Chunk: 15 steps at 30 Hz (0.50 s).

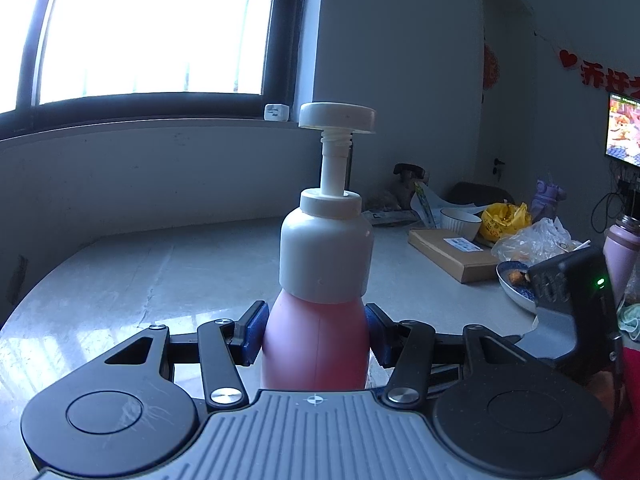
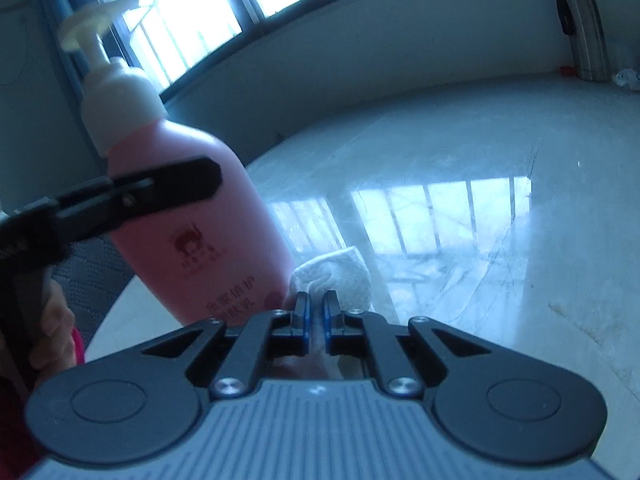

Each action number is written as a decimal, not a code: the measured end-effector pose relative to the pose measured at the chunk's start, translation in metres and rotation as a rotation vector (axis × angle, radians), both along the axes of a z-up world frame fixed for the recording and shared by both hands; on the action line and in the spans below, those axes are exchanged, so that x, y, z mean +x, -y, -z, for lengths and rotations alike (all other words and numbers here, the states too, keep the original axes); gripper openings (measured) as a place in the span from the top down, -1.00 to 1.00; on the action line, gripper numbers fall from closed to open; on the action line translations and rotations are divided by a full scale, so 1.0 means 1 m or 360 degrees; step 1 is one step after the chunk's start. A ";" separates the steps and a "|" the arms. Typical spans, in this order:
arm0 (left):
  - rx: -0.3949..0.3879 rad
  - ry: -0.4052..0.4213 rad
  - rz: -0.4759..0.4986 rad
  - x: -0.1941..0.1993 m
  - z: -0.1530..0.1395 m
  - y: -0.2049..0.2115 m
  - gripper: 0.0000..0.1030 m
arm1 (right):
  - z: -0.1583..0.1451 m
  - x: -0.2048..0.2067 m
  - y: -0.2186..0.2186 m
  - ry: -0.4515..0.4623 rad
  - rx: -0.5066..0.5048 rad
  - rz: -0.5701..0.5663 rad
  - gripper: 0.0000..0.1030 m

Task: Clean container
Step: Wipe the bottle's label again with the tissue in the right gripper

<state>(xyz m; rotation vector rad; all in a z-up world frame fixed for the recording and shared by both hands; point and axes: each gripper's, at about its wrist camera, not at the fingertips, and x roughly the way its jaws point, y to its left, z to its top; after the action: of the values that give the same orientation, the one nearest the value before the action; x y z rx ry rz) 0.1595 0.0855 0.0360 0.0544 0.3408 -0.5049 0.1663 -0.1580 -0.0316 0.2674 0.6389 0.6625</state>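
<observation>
A: Left wrist view: the left gripper (image 1: 316, 332) has its blue pads pressed on both sides of the tall pink plastic pump bottle with a white collar and flat white pump head (image 1: 320, 280), gripping it below the collar. The bottle stands upright straight ahead of the jaws, above the pale glossy stone tabletop (image 1: 140, 280).

B: And the right gripper (image 2: 316, 312)?

A: Its jaws are closed on a folded white paper wipe (image 2: 340, 276) that sticks out past the fingertips. In that view the bottle sits just to its left, with the wipe near the lower body; I can't tell if they touch.

B: How will the bottle handle?

A: I'd judge it stiff-walled but smooth, so likely slippery under rubbing. It looks fairly full, so not light. The pump neck is thin; I'd avoid loading it.

B: Best hold?

A: Where it is now, on the upper body under the collar, leaving the label side free for wiping.
</observation>
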 end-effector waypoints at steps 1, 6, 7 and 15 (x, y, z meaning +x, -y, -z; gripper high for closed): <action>-0.0001 0.0000 0.0000 0.000 0.000 0.000 -0.07 | -0.004 -0.004 0.001 0.0034 0.0012 0.0001 0.85; -0.0014 0.0008 -0.0003 0.000 0.001 0.000 -0.07 | -0.023 -0.022 0.008 0.0155 0.0115 -0.0016 0.85; -0.0018 0.0010 -0.0006 0.000 0.001 -0.001 -0.06 | -0.025 -0.023 0.009 0.0164 0.0131 -0.0020 0.85; -0.0041 0.0037 -0.0016 -0.002 0.000 -0.002 -0.06 | -0.037 -0.029 0.008 0.0246 0.0208 -0.0073 0.85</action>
<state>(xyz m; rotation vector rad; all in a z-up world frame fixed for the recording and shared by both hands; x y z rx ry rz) 0.1571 0.0875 0.0363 0.0336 0.3117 -0.4985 0.1368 -0.1659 0.0050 0.3201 0.4557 0.7624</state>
